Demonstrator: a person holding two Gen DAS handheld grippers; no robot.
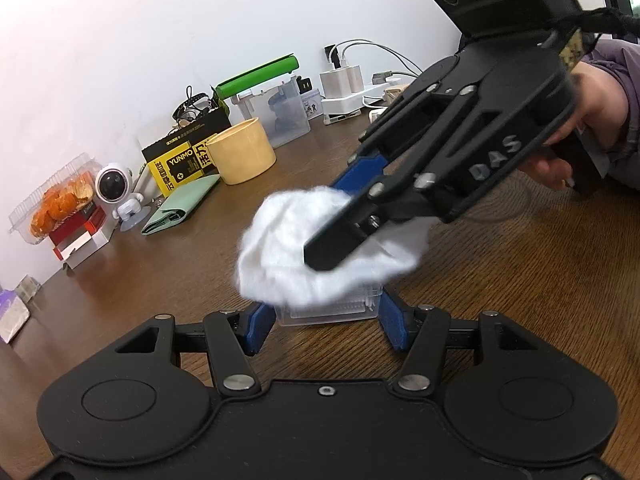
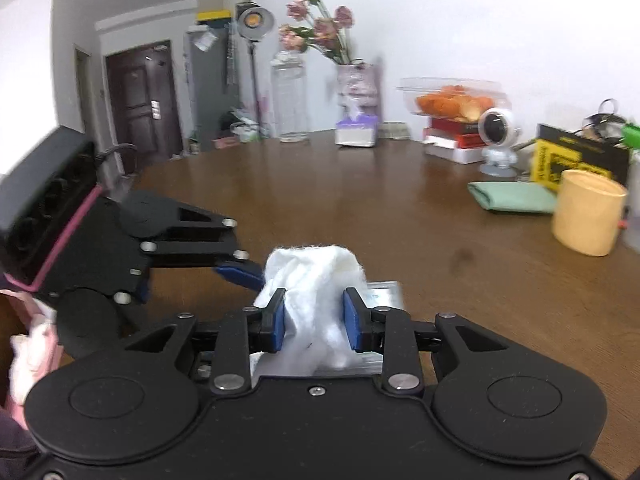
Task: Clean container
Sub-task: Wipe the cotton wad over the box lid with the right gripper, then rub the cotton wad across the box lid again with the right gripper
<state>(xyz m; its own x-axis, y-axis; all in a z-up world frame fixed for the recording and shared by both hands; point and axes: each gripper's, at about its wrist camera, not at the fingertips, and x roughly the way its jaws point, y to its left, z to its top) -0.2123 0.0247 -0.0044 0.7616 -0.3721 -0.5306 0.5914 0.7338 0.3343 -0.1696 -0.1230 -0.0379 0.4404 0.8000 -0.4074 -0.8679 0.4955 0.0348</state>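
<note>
A small clear plastic container sits low over the brown table, and my left gripper is shut on it with a blue finger on each side. A white cloth lies bunched on top of the container and hides most of it. My right gripper reaches in from the upper right and is shut on that cloth. In the right wrist view the cloth is pinched in the right gripper. The container's edge shows just behind it. The left gripper's blue finger comes in from the left.
Along the wall stand a yellow cup, a folded green cloth, a yellow-black box, a small astronaut figure, a clear box of oranges and chargers. A flower vase and tissue box stand farther back.
</note>
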